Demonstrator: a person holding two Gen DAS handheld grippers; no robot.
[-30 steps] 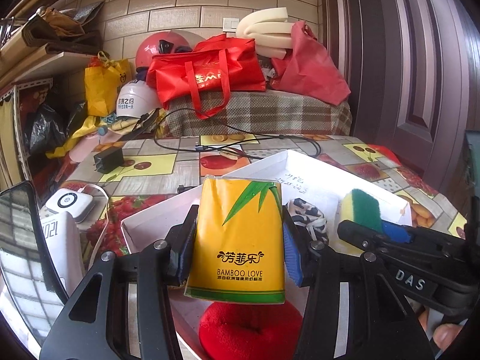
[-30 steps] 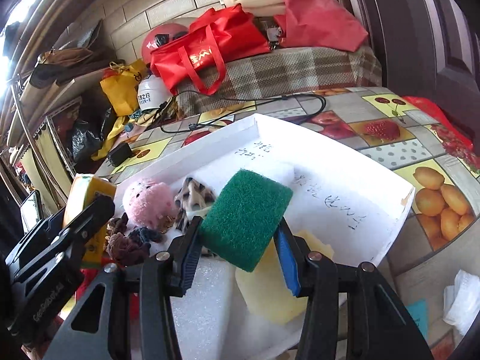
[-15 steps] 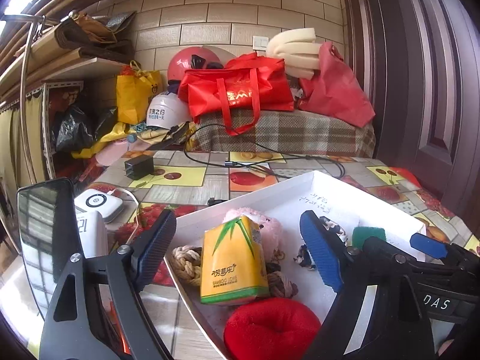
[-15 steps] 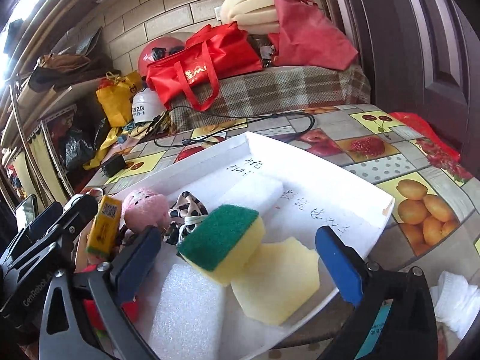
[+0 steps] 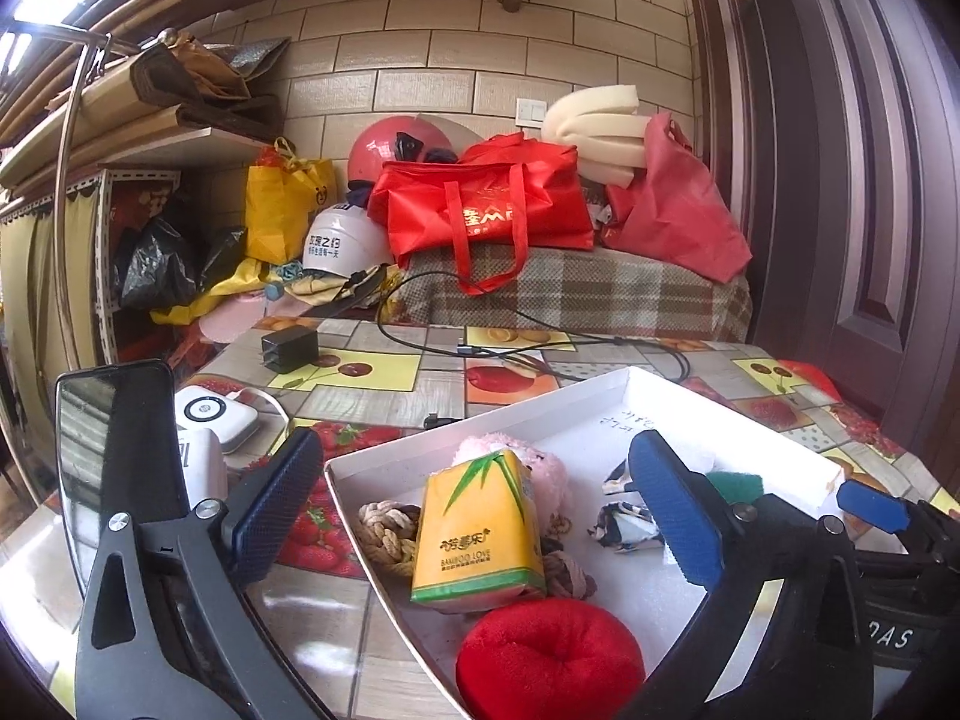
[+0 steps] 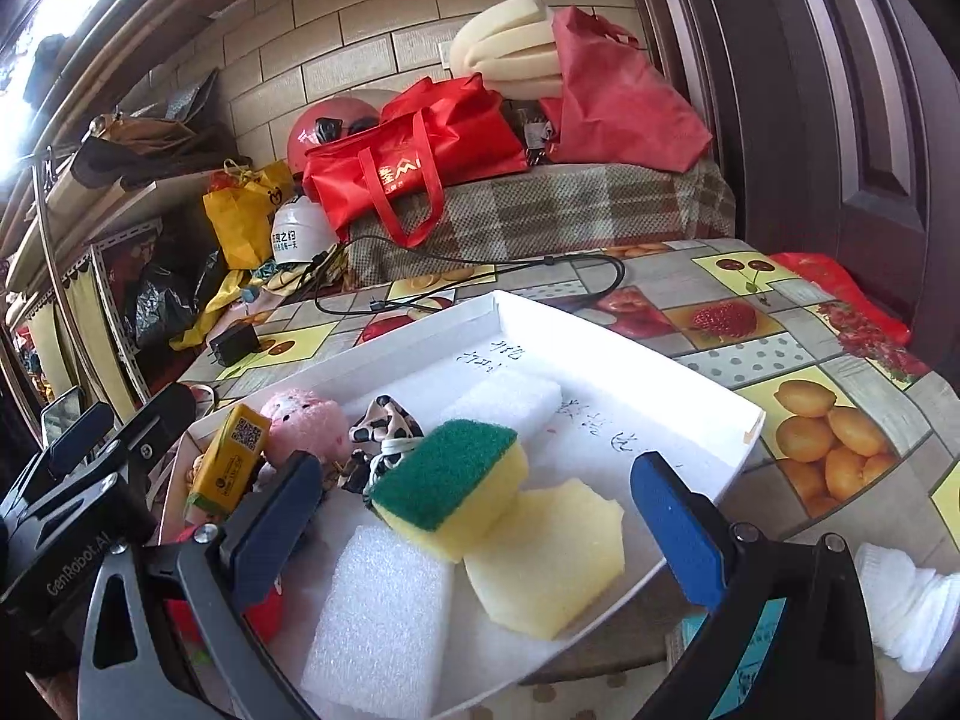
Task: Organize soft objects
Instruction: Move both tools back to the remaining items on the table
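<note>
Left gripper [image 5: 480,516]: jaws wide, nothing pressed between the pads; they have just been opening. Tissue pack [image 5: 477,531] stands upright between them, free, inside the white tray [image 5: 510,414] at its near-left end. Around the pack: rope knot [image 5: 387,525] to the left, pink plush [image 5: 534,468] behind, red cushion [image 5: 549,657] in front, patterned cloth [image 5: 624,519] to the right. Tray sits on the fruit-print table [image 5: 372,369].

Right gripper [image 6: 480,522]: also spread wide and has just been opening; nothing gripped. Sponge [image 6: 450,486], green side up, lies between the pads without touching either, tilted, resting partly on a yellow foam slab [image 6: 552,558] and partly on a white foam block [image 6: 384,606]. A second white block [image 6: 510,399] lies behind it. From here the tissue pack [image 6: 231,459] and plush [image 6: 306,423] show at the tray's left end. White cloth [image 6: 906,600] lies outside the tray on the table, lower right.

Step, as judged: both items released into the tray; placement done for this pair. Next move likely calls for backing both grippers off without nudging the upright pack or the perched sponge, then reaching for whatever soft thing remains outside, perhaps the white cloth.
</note>
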